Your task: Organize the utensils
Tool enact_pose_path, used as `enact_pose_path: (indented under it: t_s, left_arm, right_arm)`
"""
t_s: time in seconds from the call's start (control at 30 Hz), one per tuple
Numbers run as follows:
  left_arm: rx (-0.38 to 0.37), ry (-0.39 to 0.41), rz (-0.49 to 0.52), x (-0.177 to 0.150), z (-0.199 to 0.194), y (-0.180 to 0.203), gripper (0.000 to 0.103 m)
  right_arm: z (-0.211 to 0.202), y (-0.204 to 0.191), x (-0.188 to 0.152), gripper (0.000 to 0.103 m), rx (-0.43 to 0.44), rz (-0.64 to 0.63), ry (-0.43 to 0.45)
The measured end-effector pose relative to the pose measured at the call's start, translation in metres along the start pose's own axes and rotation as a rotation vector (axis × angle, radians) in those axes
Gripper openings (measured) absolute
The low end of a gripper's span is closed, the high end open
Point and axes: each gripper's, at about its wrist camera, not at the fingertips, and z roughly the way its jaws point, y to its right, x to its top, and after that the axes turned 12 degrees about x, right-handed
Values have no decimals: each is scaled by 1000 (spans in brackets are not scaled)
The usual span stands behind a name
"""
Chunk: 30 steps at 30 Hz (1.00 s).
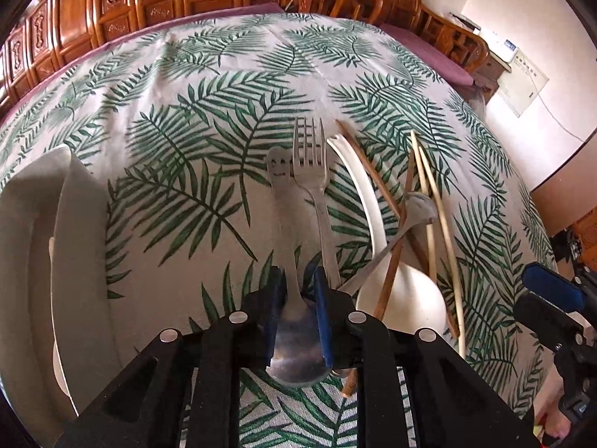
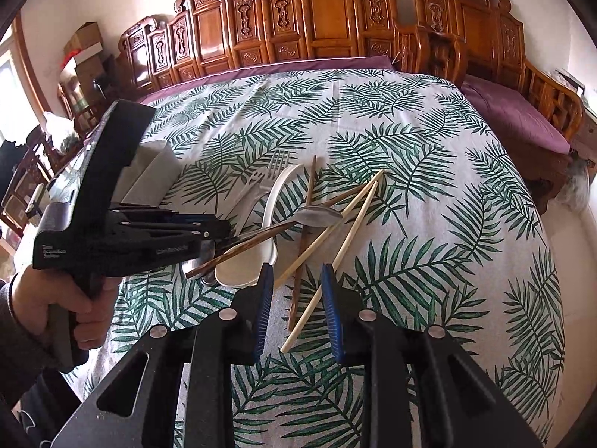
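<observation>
- Left gripper [image 1: 298, 291]: blue-padded fingers [image 1: 321, 298] drawn in close on the neck of a steel spoon with a smiley-face handle end [image 1: 278, 201]; spoon bowl sits back between the fingers toward the camera, handle points away over the cloth. Whether the spoon is lifted off the cloth cannot be told.
- Right gripper [image 2: 296, 298]: jaws wide apart, holding nothing, hovering low over the near ends of the chopsticks.
- Steel fork [image 1: 313, 179]: just right of the smiley spoon, tines pointing away, handle running back beside the left gripper's right finger.
- White ceramic spoon [image 1: 373, 224]: right of the fork, its long handle curving away, the bowl nearest the camera.
- Second steel spoon [image 1: 419, 207]: lying across the white spoon and the dark chopsticks, bowl to the right.
- Dark wooden chopsticks [image 1: 377, 183]: a crossed pair, one resting over the white spoon.
- Pale bamboo chopsticks [image 2: 335, 242]: a pair splayed in a narrow V, rightmost in the heap; their near ends lie between the right gripper's fingers [image 2: 265, 298].
- White holder [image 1: 56, 231]: at the left of the table, well apart from the heap.
- Tablecloth [image 1: 209, 86]: pale, printed with green palm fronds.
- Carved wooden bench [image 2: 317, 22]: behind the table.
</observation>
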Motion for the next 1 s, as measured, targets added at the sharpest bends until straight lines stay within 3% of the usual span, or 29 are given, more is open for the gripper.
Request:
enact_pose_path:
  t_s: [0.43,1.0]
  left_arm:
    - [23,2,17,-2,-2,-8,5]
    - [-13,147,-11,-26,-70,-33,5]
  right_arm:
    - [8,-2,-3,29,-7,-8,-17]
    - [68,16,26,29,37,162,-28]
